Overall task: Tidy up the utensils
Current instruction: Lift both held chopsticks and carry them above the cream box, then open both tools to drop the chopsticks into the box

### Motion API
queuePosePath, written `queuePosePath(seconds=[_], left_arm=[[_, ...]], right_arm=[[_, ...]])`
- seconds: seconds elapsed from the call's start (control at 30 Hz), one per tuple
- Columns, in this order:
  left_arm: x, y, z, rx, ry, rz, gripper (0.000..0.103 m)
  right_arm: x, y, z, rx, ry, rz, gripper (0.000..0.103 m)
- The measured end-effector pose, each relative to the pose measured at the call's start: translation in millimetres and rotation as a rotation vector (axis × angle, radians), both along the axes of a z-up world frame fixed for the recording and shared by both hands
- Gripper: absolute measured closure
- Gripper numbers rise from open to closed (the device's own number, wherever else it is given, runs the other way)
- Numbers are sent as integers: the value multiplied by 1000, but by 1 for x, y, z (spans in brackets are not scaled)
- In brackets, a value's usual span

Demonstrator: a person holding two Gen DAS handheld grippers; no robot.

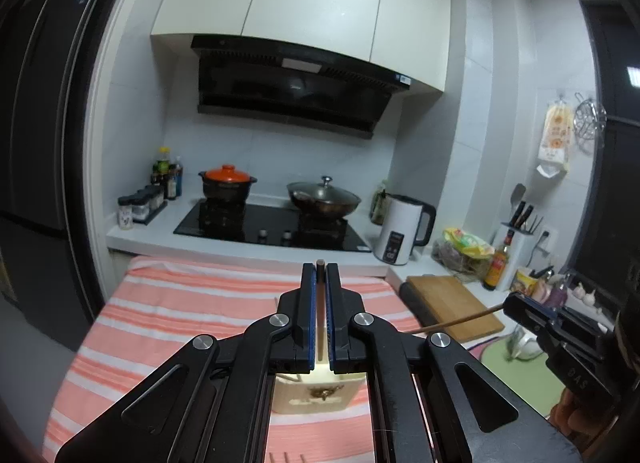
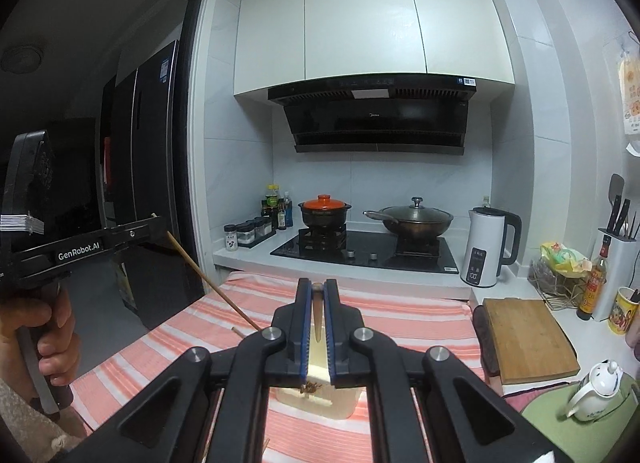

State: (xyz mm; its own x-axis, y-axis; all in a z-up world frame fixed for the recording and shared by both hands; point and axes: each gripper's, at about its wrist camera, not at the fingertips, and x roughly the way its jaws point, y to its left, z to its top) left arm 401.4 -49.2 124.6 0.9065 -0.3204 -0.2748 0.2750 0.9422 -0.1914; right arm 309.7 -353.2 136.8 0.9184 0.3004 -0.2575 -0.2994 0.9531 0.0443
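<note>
My left gripper [image 1: 320, 269] is shut on a thin brown chopstick whose end [image 1: 320, 263] shows between the blue pads; the same stick [image 2: 212, 283] slants down from that gripper in the right wrist view. My right gripper [image 2: 318, 289] is shut on another chopstick [image 2: 317, 311]; its shaft [image 1: 456, 321] runs out from that gripper in the left wrist view. Both grippers hover above a cream utensil holder box [image 1: 316, 393] that stands on the pink striped cloth [image 1: 168, 315]; the box also shows in the right wrist view [image 2: 320, 399].
A wooden cutting board [image 2: 528, 339] lies right of the cloth. A white teapot [image 2: 596, 387] sits on a green mat. Behind are the stove [image 2: 360, 251] with a clay pot and a wok, a white kettle [image 2: 486, 245], a knife block [image 2: 616, 263] and sauce bottles.
</note>
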Motion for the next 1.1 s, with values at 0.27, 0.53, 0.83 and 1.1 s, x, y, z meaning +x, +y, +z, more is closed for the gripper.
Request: queuePosePath(seconds=[0.27, 0.53, 0.83, 1.1], left_arm=[[69, -27, -43, 92, 136, 30, 101], [106, -33, -112, 122, 312, 2, 101], [102, -27, -137, 92, 373, -24, 70], [58, -1, -127, 97, 346, -20, 32]], right_arm=[[87, 1, -37, -6, 224, 5, 97], [135, -1, -97, 14, 443, 17, 97], [138, 6, -120, 15, 485, 31, 92], [104, 0, -104, 25, 377, -14, 57]])
